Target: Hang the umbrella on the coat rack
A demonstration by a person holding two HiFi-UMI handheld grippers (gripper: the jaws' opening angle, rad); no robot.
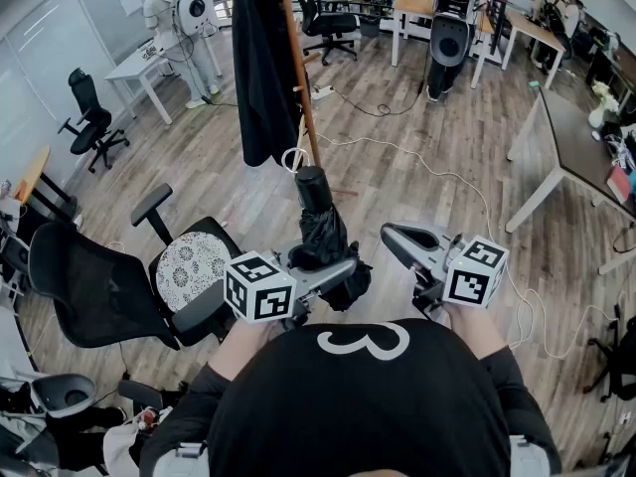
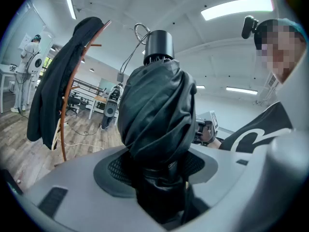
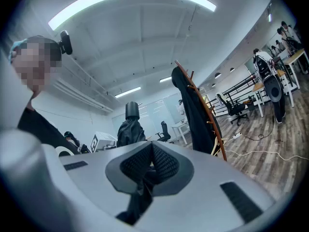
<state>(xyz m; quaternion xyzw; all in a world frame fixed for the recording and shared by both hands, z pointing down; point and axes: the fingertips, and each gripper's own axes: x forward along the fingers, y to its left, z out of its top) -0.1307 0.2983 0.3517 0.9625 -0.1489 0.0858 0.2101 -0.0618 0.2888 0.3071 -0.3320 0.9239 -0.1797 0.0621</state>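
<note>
Umbrella (image 1: 320, 229) being gripped by the left tool (image 1: 320, 271), in front of the coat rack (image 1: 298, 78).
The left tool's jaws are clamping the lower body of the folded black umbrella, which is standing upright above the tool with its handle cap and loop (image 1: 292, 159) pointing up. The right tool (image 1: 399, 237) is hovering just beside the left tool, jaws pressed together on nothing. The coat rack, carrying a dark coat (image 1: 260, 68), is standing beyond both tools.

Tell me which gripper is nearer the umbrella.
Left. The left gripper is clamped round the folded black umbrella; the right gripper sits off to its right, not touching it.
</note>
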